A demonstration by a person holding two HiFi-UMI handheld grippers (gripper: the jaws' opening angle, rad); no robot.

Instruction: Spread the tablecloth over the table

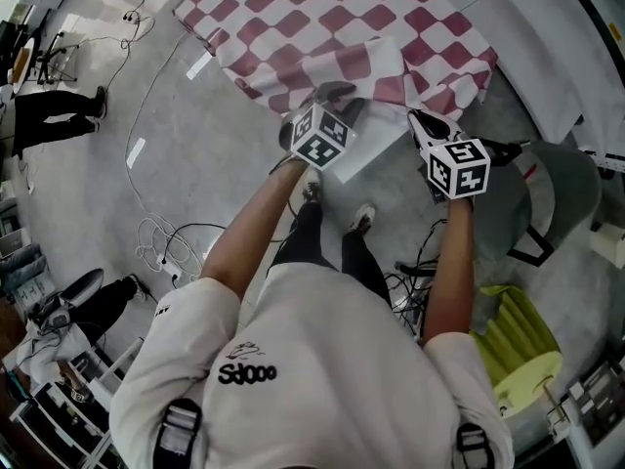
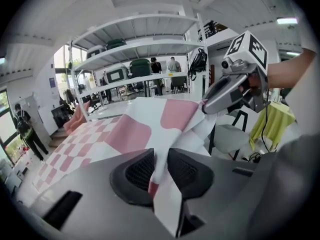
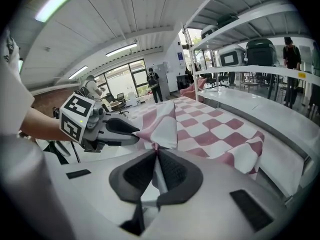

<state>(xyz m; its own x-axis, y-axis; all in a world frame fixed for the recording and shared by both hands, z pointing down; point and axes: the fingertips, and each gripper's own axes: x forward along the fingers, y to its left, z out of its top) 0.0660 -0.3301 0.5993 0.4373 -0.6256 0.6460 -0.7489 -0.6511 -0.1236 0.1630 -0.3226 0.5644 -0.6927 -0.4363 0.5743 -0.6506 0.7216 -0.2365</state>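
Looking down past my white shirt, I see both bare forearms reach forward and down, side by side, each hand around its tool. The left gripper (image 1: pixel 334 96) tilts downward with its jaws clamped on a fold of the tablecloth (image 1: pixel 332 18); in the left gripper view the pink-and-white cloth runs up from between the pads (image 2: pixel 142 171). The right gripper (image 1: pixel 422 120) sits just beside it, jaws pressed together on a thin edge of the same cloth, which shows as a white strip between them in the right gripper view. Between the two tools the near edge of the cloth is lifted and folded back, with its white underside up. Beyond that, the rest of the cloth lies flat across the table (image 1: pixel 508 37), one corner hanging over the right side. A grey chair (image 1: pixel 547 193) stands near my right arm, and cables (image 1: pixel 161 242) lie on the floor to my left. Farther off, a white shelf (image 2: pixel 145 46) holds dark cases (image 2: pixel 140 66).
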